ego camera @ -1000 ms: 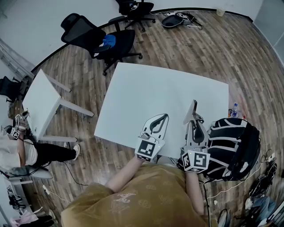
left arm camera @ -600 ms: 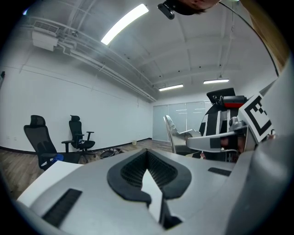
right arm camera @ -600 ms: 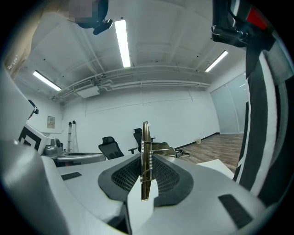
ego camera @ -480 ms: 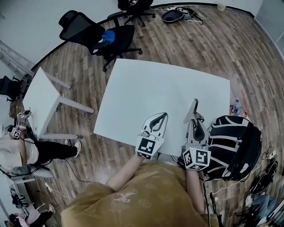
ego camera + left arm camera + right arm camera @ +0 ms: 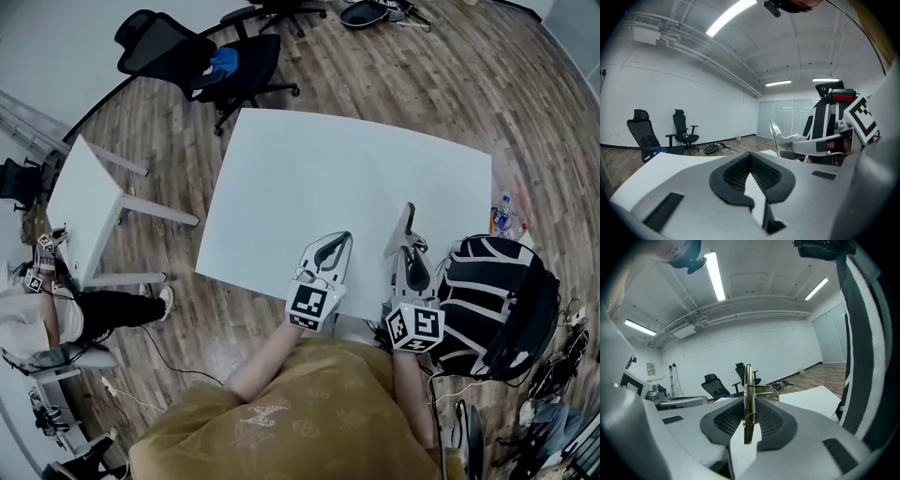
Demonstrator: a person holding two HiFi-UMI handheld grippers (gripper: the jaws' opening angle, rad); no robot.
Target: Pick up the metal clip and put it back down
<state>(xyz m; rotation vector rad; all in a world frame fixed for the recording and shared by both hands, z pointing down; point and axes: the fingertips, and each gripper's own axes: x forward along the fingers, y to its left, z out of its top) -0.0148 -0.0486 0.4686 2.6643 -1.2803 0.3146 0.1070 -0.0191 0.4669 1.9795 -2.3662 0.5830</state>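
Note:
My right gripper [image 5: 406, 248] is shut on the metal clip [image 5: 403, 228], which stands on edge and juts out past the fingertips over the near right part of the white table [image 5: 328, 159]. In the right gripper view the clip [image 5: 748, 380] sits upright between the black pads, spring showing. My left gripper [image 5: 345, 239] hovers beside it on the left, above the table's near edge, fingertips together and nothing in them. The left gripper view shows its own tips [image 5: 750, 154] meeting, with the clip [image 5: 777, 136] off to the right.
A black and white backpack [image 5: 492, 300] sits right of the table's near corner, a bottle [image 5: 502, 217] on the floor behind it. Black office chairs [image 5: 202, 66] stand past the far left corner. A small white table [image 5: 84, 211] and a seated person [image 5: 47, 319] are at the left.
Both grippers have sunk a little toward the table. The clip stays clamped in the right gripper and the left stays shut.

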